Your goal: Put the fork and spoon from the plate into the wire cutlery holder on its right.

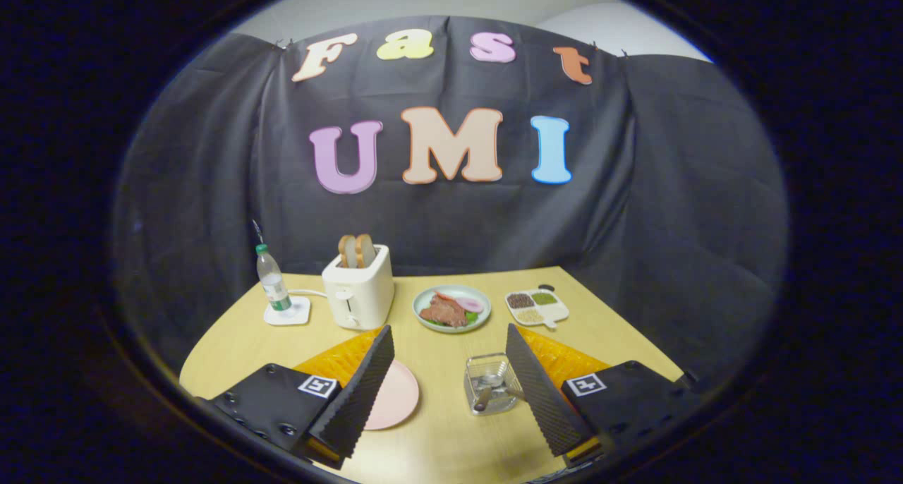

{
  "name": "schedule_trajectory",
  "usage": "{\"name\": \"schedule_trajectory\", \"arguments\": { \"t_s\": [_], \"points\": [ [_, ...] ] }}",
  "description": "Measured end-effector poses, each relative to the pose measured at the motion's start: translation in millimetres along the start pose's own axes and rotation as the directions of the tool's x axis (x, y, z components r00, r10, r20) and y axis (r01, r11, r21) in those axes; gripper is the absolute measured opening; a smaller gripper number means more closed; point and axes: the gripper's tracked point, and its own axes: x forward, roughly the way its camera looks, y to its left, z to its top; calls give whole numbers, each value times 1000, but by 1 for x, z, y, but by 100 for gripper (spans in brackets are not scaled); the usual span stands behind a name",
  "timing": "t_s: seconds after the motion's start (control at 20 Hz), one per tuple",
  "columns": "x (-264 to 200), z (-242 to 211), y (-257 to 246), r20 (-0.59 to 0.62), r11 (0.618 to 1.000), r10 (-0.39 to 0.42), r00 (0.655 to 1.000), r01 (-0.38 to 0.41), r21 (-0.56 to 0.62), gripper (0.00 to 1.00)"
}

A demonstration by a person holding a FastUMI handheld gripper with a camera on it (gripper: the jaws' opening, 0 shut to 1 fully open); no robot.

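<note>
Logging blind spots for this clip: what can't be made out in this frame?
- Plate: partly behind the left finger; whether anything lies on the hidden part is unknown.
- Holder: its right side is behind the right finger; the contents are too small to tell fork from spoon.
- Gripper: open, holding nothing.

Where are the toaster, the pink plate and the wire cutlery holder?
toaster point(358, 295): gripper view, on its front wall.
pink plate point(395, 398): gripper view, on its bare surface beside the left finger.
wire cutlery holder point(487, 384): gripper view, on its front wire wall, beside the open hand-held gripper point(451, 392).
</note>
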Motion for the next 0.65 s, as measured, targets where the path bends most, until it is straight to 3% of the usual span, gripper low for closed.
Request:
{"name": "schedule_trajectory", "arguments": {
  "t_s": [0.2, 0.65],
  "points": [
    [-17, 29, -1, 122, 999, 42, 992, -41, -4, 100],
    [-51, 19, -5, 109, 996, 60, 992, -52, -78, 100]
  ]
}}
